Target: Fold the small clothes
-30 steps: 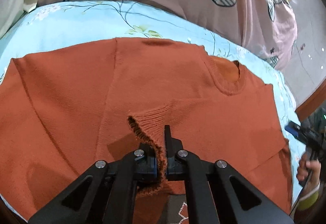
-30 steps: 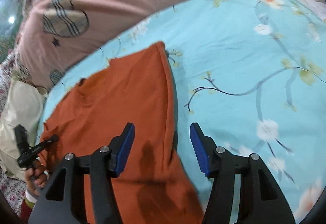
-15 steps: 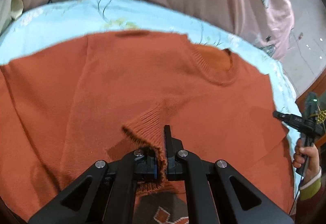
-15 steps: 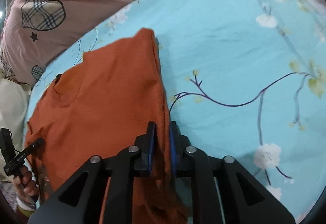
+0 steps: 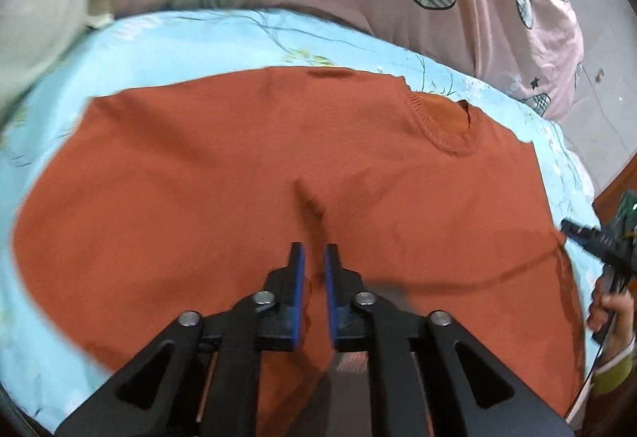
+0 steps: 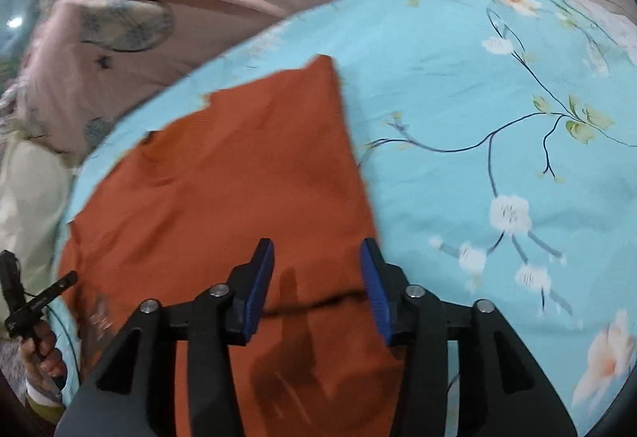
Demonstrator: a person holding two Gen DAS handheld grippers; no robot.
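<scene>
Floral bedsheet (image 6: pixel 458 110) carries a soft, limp sweater (image 5: pixel 258 174); both claws (image 5: pixel 313 270) (image 6: pixel 316 270) gape, empty; edges suit pinching.

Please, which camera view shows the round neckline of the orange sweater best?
The left wrist view: the ribbed neckline of the orange sweater is whole and sharp there. In the right wrist view it is only a small, blurred notch at the sweater's far edge.
</scene>
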